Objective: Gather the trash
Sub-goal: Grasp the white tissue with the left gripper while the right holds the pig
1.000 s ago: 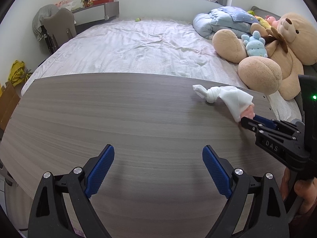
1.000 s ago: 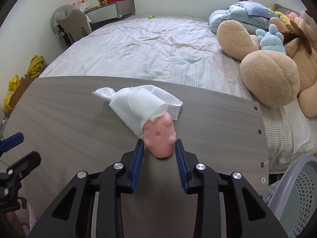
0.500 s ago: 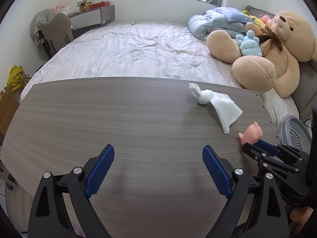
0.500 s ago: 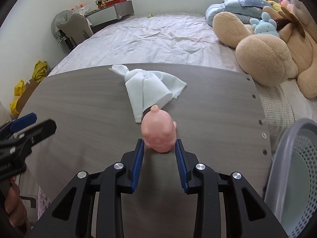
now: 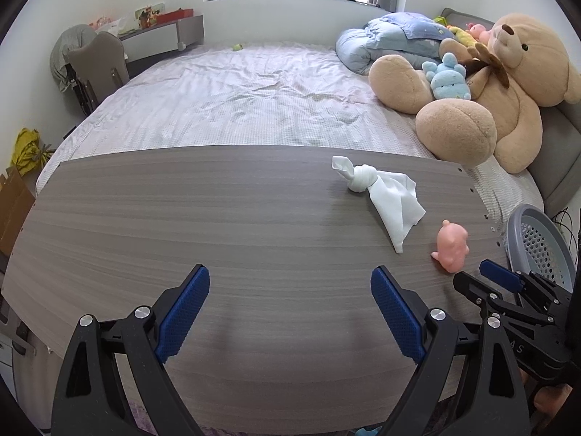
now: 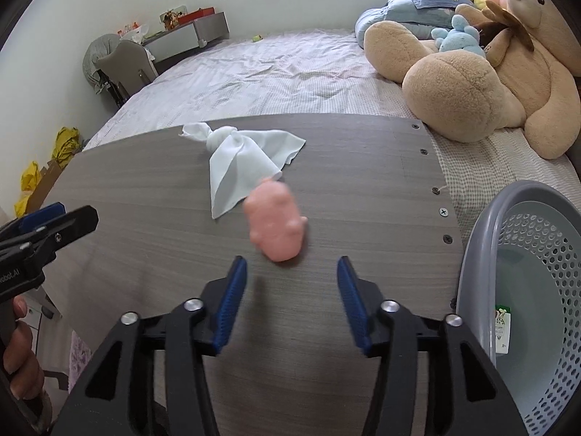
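Note:
A small pink pig toy (image 6: 276, 223) lies loose on the grey wood table (image 6: 145, 196), just ahead of my right gripper (image 6: 290, 298), which is open and empty. The toy also shows in the left wrist view (image 5: 452, 250). A knotted white cloth (image 6: 243, 160) lies beyond it, also seen in the left wrist view (image 5: 385, 196). My left gripper (image 5: 290, 312) is open and empty over the table's near middle. The right gripper (image 5: 490, 283) shows at the right of the left wrist view.
A grey perforated basket (image 6: 526, 290) stands off the table's right end, with a small packet (image 6: 503, 327) inside; it also shows in the left wrist view (image 5: 537, 243). Behind the table is a bed (image 5: 254, 101) with a large teddy bear (image 5: 501, 83).
My right gripper pulled the pink pig back from the cloth toward the table's right end, then opened and let it go. The pig now lies loose on the table. My left gripper stayed open.

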The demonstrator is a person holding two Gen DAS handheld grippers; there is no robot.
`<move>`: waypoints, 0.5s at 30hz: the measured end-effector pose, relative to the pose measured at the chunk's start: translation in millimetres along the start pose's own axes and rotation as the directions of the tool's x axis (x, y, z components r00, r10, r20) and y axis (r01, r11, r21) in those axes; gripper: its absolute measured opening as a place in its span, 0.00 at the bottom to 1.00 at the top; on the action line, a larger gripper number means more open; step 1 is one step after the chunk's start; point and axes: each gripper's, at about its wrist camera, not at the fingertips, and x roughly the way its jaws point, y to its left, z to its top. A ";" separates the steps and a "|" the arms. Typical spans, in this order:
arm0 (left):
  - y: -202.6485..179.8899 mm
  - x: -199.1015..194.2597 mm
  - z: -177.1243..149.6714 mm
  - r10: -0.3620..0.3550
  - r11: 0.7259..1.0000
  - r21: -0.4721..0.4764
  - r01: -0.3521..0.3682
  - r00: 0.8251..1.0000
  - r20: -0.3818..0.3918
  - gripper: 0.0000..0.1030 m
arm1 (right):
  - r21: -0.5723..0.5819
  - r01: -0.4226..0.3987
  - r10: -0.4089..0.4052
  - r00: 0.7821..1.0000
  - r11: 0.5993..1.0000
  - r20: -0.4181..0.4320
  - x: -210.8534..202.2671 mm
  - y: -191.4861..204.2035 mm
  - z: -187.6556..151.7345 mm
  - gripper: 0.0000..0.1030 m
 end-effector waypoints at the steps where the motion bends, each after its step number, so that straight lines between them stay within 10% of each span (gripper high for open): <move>1: -0.1 0.0 -0.1 0.001 1.000 0.000 -0.001 1.000 -0.001 0.86 | 0.003 -0.003 0.003 1.000 1.000 0.005 -0.4 0.0 1.1 0.50; 15: -3.9 -2.5 -1.0 0.010 1.000 0.007 -0.010 1.000 -0.003 0.86 | -0.033 -0.042 0.042 0.999 0.999 0.010 16.6 16.8 20.7 0.50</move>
